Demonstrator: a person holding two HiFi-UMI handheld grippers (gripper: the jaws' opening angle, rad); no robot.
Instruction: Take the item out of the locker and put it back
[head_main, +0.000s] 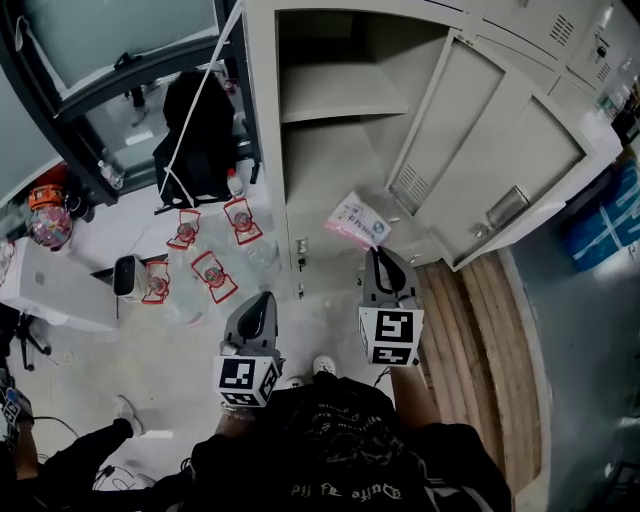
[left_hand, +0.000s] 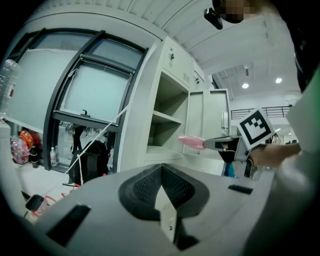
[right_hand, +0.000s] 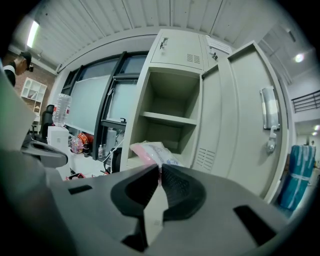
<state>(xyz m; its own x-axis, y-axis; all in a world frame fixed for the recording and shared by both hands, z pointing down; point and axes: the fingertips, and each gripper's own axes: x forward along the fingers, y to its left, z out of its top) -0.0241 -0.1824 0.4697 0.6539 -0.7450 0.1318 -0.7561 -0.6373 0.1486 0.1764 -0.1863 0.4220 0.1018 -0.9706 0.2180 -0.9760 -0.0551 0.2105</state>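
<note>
The person's shoe (head_main: 322, 365) stands on pale floor just in front of the 2 grippers. To the left on that floor lie 4 small red-framed objects (head_main: 213, 276), too small to name, with a clear bottle (head_main: 234, 184) and a black bag (head_main: 198, 130) farther back by the window. A white cord (head_main: 203, 85) slants across the bag. To the right, wooden planks (head_main: 480, 330) run along the floor, and a blue bundle (head_main: 610, 215) sits well beyond them.

Ahead stands the grey locker (head_main: 263, 130). Its door (head_main: 505, 150) is swung wide to the right, so the opening faces the person. Inside, 1 shelf (head_main: 340, 95) splits it into an upper and a lower compartment.

The left gripper (head_main: 264, 298) hangs low and back, well apart from the locker. Its jaws meet with nothing between them (left_hand: 161, 167).

The right gripper (head_main: 379, 252) reaches farther forward. Its jaws stand almost together (right_hand: 160, 168), pinching the near edge of a pink-and-white plastic packet (right_hand: 151, 151). The packet (head_main: 358, 220) hangs in the air at the mouth of the lower compartment, below the shelf. Whether it has crossed the front edge cannot be told.
</note>
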